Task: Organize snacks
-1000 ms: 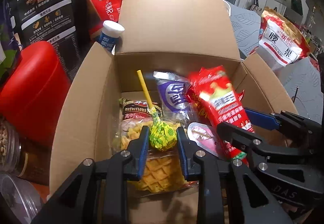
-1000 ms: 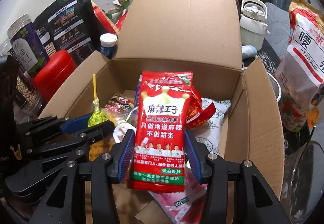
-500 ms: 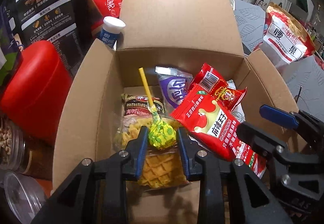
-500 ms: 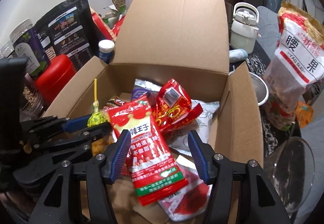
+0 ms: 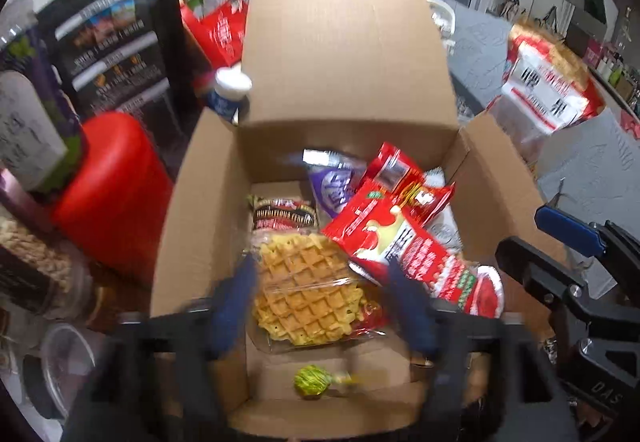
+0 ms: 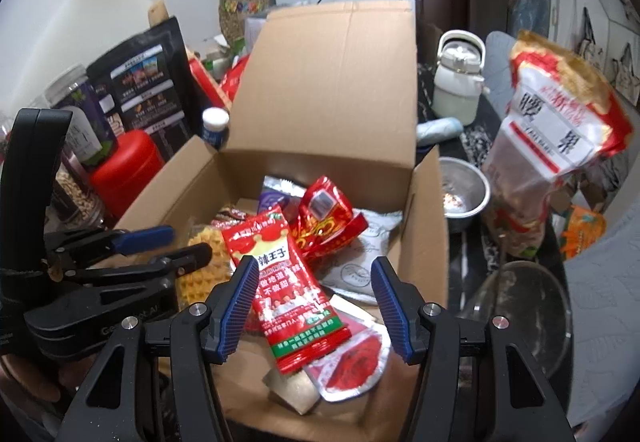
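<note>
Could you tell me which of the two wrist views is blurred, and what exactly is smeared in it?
Left wrist view: motion blur smears the left gripper, whose jaws are opening, and softens the lollipop on the cardboard box floor. Right wrist view: sharp on the right gripper; only the fisheye edges bend.

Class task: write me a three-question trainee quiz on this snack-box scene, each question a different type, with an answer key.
1. True or false: the green lollipop lies on the floor of the cardboard box, near its front wall.
2. Multiple choice: in the right wrist view, what lies below the right tool? A) a waffle pack B) a long red snack packet C) a white kettle
3. Fill in: in the left wrist view, the waffle pack shows between the fingers of the ____ tool.

Key
1. True.
2. B: the long red snack packet; the pads stand clear of it.
3. Left: the left tool, whose jaws are opening and grip nothing.
</note>
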`<state>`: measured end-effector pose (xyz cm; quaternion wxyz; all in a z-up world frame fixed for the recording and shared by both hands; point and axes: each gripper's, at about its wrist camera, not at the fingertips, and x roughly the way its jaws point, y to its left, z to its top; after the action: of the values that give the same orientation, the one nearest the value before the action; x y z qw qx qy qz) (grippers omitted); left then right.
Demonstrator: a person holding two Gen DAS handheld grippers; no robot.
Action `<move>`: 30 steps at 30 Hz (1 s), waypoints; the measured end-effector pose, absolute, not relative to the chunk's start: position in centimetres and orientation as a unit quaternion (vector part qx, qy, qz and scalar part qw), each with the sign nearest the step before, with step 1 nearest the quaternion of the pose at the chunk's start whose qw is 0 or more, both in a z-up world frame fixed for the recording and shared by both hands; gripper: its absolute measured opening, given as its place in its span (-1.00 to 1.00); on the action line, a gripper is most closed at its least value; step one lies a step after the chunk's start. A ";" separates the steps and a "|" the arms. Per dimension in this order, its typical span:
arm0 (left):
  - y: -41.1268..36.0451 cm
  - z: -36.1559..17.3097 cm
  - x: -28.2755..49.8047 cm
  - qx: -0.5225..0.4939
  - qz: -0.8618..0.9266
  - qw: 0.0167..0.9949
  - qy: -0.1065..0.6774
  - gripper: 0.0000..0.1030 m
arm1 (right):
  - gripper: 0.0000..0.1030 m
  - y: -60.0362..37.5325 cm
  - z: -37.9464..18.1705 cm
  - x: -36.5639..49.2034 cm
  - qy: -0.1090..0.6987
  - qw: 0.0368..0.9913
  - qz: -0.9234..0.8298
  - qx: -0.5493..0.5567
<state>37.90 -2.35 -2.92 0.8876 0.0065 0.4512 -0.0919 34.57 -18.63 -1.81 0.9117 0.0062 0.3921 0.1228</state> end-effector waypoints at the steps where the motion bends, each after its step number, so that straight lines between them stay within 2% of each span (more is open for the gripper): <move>1: -2.4 -2.4 37.5 0.006 -0.092 0.892 0.443 0.52 | 0.14 -18.6 -1.5 34.3 0.388 0.913 0.122 0.005; 15: -2.6 4.8 32.7 0.022 -0.087 0.927 0.364 0.52 | 0.14 -19.5 4.3 29.8 0.314 0.942 0.118 0.004; 17: -2.5 5.7 31.7 0.019 -0.091 0.931 0.353 0.52 | 0.21 -19.6 5.1 28.8 0.303 0.946 0.117 0.004; 21: -2.2 7.7 29.4 0.014 -0.095 0.939 0.329 0.52 | 0.23 -19.6 6.5 26.9 0.284 0.952 0.117 0.001; 23: -2.2 8.4 28.3 0.016 -0.099 0.942 0.320 0.52 | 0.32 -19.7 7.1 25.9 0.277 0.954 0.116 0.003; 27: -2.1 9.7 25.7 0.025 -0.102 0.949 0.298 0.52 | 0.34 -19.7 7.8 24.0 0.269 0.956 0.115 0.003; 30: -1.8 10.6 23.7 0.027 -0.105 0.953 0.282 0.52 | 0.47 -19.5 8.3 22.3 0.261 0.959 0.114 -0.003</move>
<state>23.72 -1.81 10.61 0.9533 0.0271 0.2821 -0.1046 22.27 -19.50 8.31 0.9586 -0.0028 0.2609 0.1143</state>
